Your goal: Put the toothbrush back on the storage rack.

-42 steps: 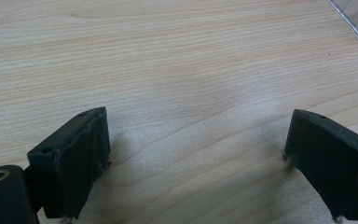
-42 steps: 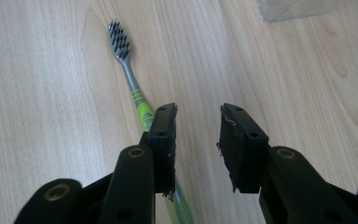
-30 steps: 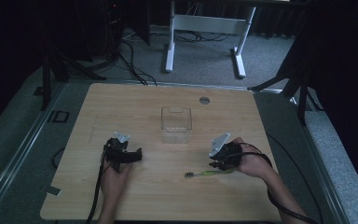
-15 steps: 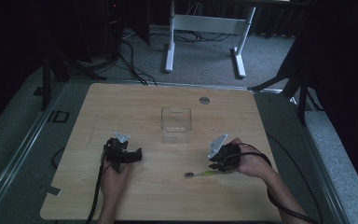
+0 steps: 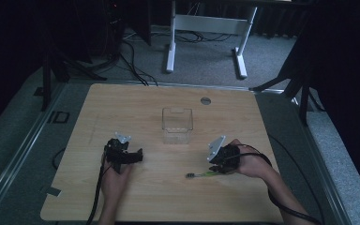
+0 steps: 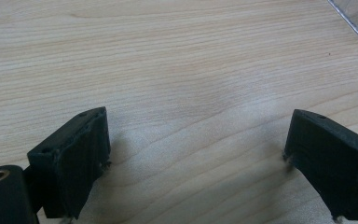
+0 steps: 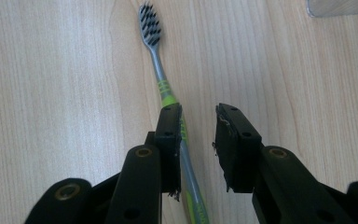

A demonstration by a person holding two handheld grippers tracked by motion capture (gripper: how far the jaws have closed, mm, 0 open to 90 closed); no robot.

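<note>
Right gripper [image 7: 198, 140] lowered over a grey-and-green plastic toothbrush [image 7: 165, 93] lying flat on the light wooden table [image 5: 136, 103], jaws partly spread and not yet pinching it.

In the right gripper view the toothbrush handle runs up between the jaws, hugging the inner face of the left jaw, with a gap to the right jaw; its dark bristle head points away from the gripper. In the high view the toothbrush [image 5: 201, 175] lies in front of the clear square plastic container [image 5: 177, 124], near it but apart. A good pickup probably needs the gripper nudged so that the handle sits midway between the jaws, then pressed low to the wood before closing, since the thin handle could roll or slip. The left gripper [image 6: 198, 154] rests wide open over bare table.
</note>
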